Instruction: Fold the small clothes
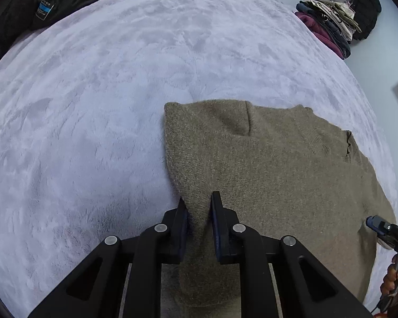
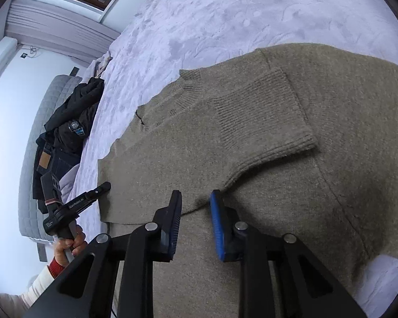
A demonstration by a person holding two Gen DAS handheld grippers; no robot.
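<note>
Now one olive-brown knitted sweater (image 2: 265, 143) is seen lying flat on the lilac bed cover (image 1: 93, 106), one sleeve (image 2: 268, 122) already laid across its body. A pinch of its left edge is held between the closed fingers of the left gripper (image 1: 199, 212). The right gripper (image 2: 195, 206) is poised with fingers parted over the near hem, nothing gripped. A side fold is judged under way; next, the pinched edge would need carrying rightward across the body.

Two black handheld grippers with angular linkage arms, round silver pivot screws and blue ribbed pads on the fingers (image 2: 220, 222), left gripper (image 2: 103, 186) bearing small white lettering at 9 o'clock, cream sleeve (image 2: 37, 286) with red cuff at 8 o'clock.
</note>
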